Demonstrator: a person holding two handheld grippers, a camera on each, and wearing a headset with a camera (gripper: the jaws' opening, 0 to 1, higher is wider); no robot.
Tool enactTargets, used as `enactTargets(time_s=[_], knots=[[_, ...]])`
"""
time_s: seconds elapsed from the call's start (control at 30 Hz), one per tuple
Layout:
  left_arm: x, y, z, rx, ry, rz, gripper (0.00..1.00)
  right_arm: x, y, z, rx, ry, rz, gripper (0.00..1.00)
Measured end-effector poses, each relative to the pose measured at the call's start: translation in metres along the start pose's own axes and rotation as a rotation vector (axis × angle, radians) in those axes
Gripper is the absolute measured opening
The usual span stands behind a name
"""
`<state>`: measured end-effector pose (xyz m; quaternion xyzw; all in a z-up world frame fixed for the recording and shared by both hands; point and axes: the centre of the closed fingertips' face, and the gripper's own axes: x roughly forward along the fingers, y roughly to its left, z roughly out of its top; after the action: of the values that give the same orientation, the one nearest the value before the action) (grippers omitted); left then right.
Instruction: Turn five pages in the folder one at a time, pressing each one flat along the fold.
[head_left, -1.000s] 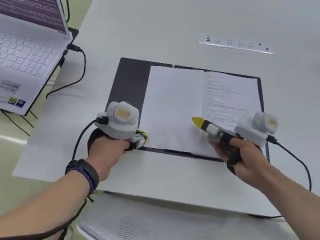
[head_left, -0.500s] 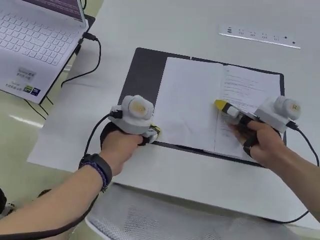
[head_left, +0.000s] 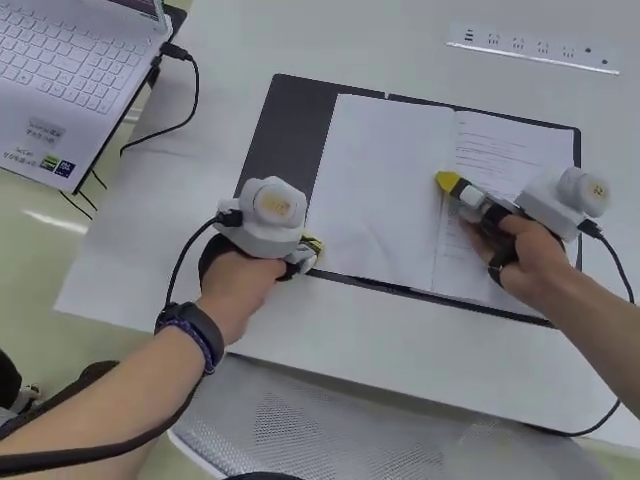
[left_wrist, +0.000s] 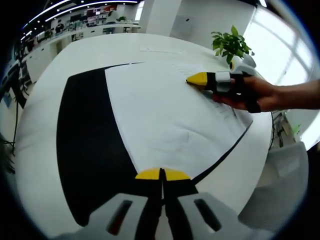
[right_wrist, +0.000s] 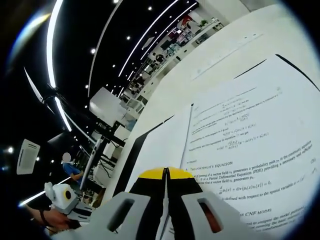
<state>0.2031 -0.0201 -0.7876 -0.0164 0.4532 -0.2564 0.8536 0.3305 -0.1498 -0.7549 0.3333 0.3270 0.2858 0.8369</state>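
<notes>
The black folder (head_left: 285, 130) lies open on the white table. A blank turned page (head_left: 380, 180) covers its middle and a printed page (head_left: 510, 160) lies to the right. My right gripper (head_left: 446, 182) is shut, its yellow tips resting on the printed page (right_wrist: 250, 130) just beside the fold. In its own view the right gripper (right_wrist: 166, 173) shows no gap between the jaws. My left gripper (head_left: 312, 248) is shut too, and sits at the near edge of the blank page (left_wrist: 160, 115). The left gripper (left_wrist: 162, 174) points across the sheet toward the right gripper (left_wrist: 196, 79).
A white laptop (head_left: 70, 70) sits at the far left, its black cable (head_left: 180, 110) running close to the folder's left edge. A power strip (head_left: 540, 50) lies beyond the folder. A mesh chair seat (head_left: 330, 430) is below the table's near edge.
My right gripper has slid away from me along the fold, still shut on the paper's surface. The left gripper stays at the page's near edge. The head camera has shifted.
</notes>
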Motion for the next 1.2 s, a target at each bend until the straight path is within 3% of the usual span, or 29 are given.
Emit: enactTargets(time_s=[0.13, 0.37, 0.43, 0.5, 0.67, 1.2], knots=[[0.0, 0.0, 0.0, 0.0, 0.0, 0.003, 0.0, 0.001, 0.0, 0.003, 0.039, -0.019, 0.002, 0.0], [-0.001, -0.001, 0.001, 0.001, -0.001, 0.003, 0.0, 0.006, 0.001, 0.011, 0.044, -0.047, -0.008, 0.0], [-0.001, -0.002, 0.001, 0.003, -0.002, 0.004, 0.0, 0.008, -0.001, 0.015, 0.057, -0.058, -0.016, 0.0], [-0.001, -0.002, 0.001, 0.006, -0.006, 0.013, 0.0, 0.016, -0.012, 0.022, 0.04, -0.071, -0.028, 0.0], [-0.001, -0.002, 0.001, 0.015, -0.011, 0.028, 0.0, 0.021, -0.012, 0.029, 0.053, -0.101, -0.041, 0.0], [0.0, 0.0, 0.001, 0.03, -0.022, 0.009, 0.0, 0.031, -0.018, 0.044, 0.095, -0.161, -0.059, 0.0]])
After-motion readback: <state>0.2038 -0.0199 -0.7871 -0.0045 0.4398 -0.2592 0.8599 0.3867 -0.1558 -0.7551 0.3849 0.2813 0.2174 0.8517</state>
